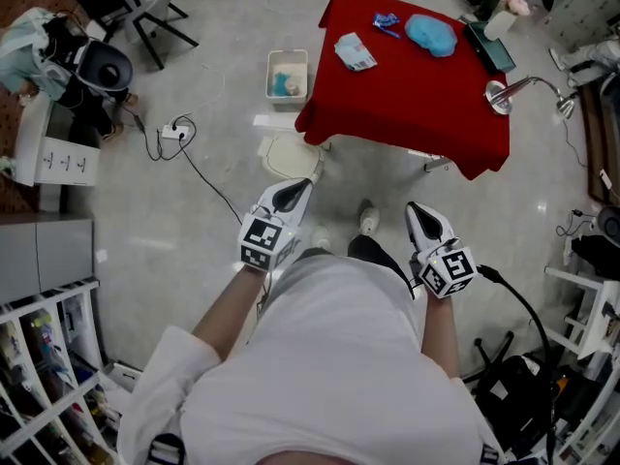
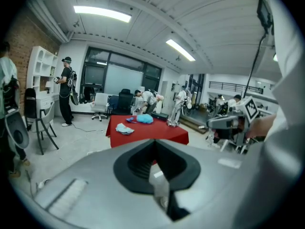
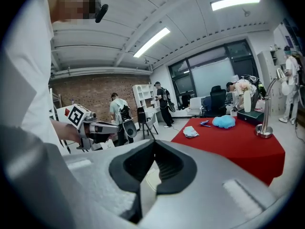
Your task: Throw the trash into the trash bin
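— Left claw [image 1: 294, 192]?
— Clenched, tips pressed together, gripping nothing. Same with the right claw [image 1: 419, 214]: pinched shut, empty, held low in front of the body.
— What to throw?
— On the red table [image 1: 417, 114], toward one o'clock from the claws and well apart from them: a crumpled wrapper [image 1: 355, 52], a small blue scrap [image 1: 386, 21], a pale blue bundle [image 1: 431, 35].
— Where to?
— Into the white bin [image 1: 288, 76] on the floor, twelve o'clock from the left claw, just beside the table's left corner. Something blue inside.
— Step in hand?
— Approach, most likely; no piece picked up yet.
— Next move?
— Probably closing in on the table, opening one claw, pinching the wrapper near the cloth's ten o'clock edge, then carrying across to the bin.
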### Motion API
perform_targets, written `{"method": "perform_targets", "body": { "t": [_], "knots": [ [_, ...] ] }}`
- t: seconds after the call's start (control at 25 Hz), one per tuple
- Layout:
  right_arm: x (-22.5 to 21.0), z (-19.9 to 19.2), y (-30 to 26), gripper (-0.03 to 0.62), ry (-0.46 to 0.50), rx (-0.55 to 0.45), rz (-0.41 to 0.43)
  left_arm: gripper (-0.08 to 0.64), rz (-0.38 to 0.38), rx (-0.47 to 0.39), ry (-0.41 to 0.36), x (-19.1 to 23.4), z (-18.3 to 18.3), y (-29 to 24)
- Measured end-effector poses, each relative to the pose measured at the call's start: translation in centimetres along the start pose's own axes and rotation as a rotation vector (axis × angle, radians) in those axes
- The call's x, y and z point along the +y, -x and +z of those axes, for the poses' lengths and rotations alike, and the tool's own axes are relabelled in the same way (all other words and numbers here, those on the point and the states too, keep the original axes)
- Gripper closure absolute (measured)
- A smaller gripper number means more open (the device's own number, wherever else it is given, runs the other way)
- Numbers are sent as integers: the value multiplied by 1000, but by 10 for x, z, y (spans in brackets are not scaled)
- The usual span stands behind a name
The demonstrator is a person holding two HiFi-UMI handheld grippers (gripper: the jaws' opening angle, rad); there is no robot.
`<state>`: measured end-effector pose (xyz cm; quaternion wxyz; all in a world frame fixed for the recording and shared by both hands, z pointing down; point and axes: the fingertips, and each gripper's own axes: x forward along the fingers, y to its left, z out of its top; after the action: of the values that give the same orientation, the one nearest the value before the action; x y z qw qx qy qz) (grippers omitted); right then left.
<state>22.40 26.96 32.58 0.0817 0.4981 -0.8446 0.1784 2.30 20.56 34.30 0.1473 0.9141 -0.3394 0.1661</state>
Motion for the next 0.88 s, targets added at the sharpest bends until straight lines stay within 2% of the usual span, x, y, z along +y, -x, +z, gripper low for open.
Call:
{"method": "perform_targets", "body": {
  "t": [0.4,0.88],
  "knots": [
    [-29,22,-51,592,45,6,118,557,102,-6,22,21,11,-17],
    [-100,43,-105,592,72,58,273,555,242,-26,105,31,33,-76]
  ]
}}
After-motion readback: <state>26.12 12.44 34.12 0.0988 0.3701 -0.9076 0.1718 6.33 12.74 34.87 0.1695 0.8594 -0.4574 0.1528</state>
